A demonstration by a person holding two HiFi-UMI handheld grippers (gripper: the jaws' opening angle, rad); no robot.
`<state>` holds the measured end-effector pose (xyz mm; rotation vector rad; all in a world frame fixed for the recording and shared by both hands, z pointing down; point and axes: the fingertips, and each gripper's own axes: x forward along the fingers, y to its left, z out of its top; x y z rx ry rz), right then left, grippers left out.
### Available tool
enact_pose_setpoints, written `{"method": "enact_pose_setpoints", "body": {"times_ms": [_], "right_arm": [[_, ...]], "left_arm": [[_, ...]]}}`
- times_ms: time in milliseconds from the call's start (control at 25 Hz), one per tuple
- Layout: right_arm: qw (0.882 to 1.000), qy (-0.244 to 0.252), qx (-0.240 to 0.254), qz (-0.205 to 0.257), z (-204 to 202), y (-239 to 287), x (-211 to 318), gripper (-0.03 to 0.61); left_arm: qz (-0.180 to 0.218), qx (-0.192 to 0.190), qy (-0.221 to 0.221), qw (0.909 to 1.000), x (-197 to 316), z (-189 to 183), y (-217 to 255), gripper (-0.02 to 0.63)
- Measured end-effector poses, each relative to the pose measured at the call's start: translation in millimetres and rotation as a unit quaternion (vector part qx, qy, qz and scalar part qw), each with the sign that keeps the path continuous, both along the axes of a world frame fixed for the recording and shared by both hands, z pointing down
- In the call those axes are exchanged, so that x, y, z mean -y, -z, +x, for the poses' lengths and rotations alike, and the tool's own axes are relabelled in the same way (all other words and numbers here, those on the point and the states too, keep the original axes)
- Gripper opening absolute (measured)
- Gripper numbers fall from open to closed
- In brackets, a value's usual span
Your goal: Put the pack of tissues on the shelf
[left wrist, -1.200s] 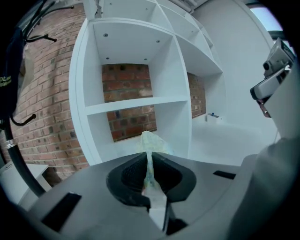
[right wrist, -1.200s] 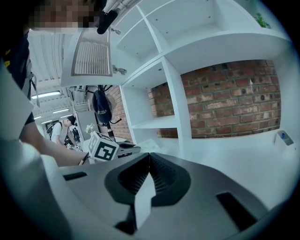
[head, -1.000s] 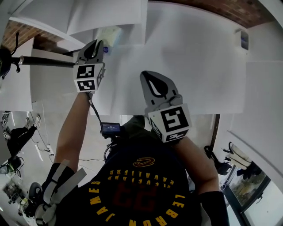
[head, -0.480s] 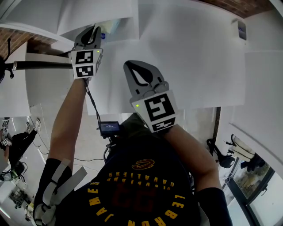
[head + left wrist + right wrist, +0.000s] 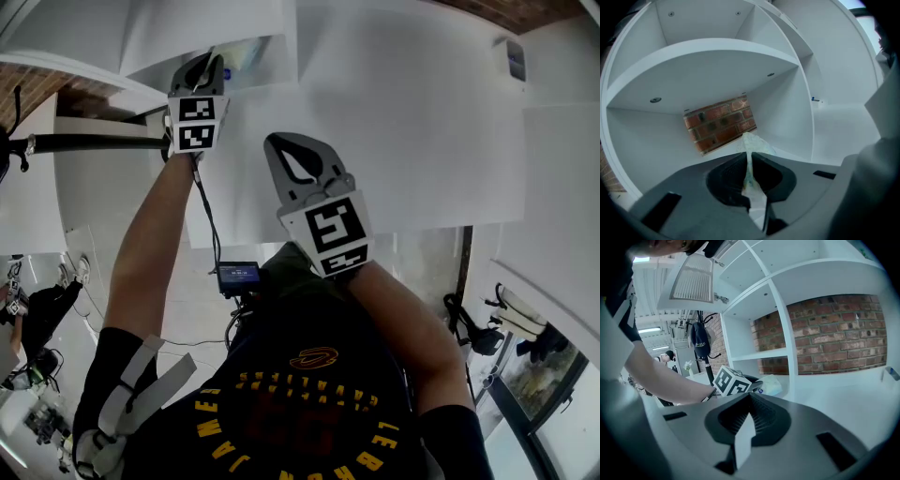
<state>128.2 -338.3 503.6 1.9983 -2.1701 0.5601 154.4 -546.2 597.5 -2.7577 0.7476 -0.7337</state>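
The pack of tissues (image 5: 240, 56) is a pale, soft plastic packet lying inside a compartment of the white shelf (image 5: 216, 26). My left gripper (image 5: 202, 67) reaches up into that compartment and is shut on the packet's near edge. In the left gripper view the thin flap of the pack (image 5: 753, 146) is pinched between the jaws of the left gripper (image 5: 750, 161), and the shelf board (image 5: 703, 61) arches above. My right gripper (image 5: 279, 142) hovers lower, to the right, shut with nothing in it. From the right gripper (image 5: 750, 398) view, the pack (image 5: 771, 384) rests on the shelf floor.
Red brick (image 5: 834, 333) shows behind the open-backed shelf compartments. A black coat stand with a cap (image 5: 699, 341) stands left of the shelf; its pole (image 5: 94, 142) crosses by my left arm. A small white box (image 5: 514, 60) hangs on the wall at right.
The left gripper has pushed further up into the shelf compartment with the pack. The right gripper shifted up and left, then held still.
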Motion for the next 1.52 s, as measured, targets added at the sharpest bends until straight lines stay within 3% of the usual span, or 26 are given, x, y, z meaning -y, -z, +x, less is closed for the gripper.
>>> {"method": "enact_pose_setpoints", "body": {"times_ms": [200,960,1160,1520], "right_arm": [[1.000,-0.009,0.005,-0.005,6,-7,-4,0.009],[1.000,0.001,0.009,-0.029,-1,-24,-10,0.008],[0.999,0.006,0.015,-0.035,-5,-25,-14,0.009],[1.000,0.016,0.014,-0.018,1,-13,-2,0.009]], "left_arm": [[0.019,-0.002,0.018,0.9997,8,0,-6,0.029],[0.035,0.006,-0.003,0.9994,10,25,-30,0.034],[0.034,0.006,0.003,0.9994,6,23,-30,0.104],[0.033,-0.043,0.011,0.9985,3,1,10,0.130]]}}
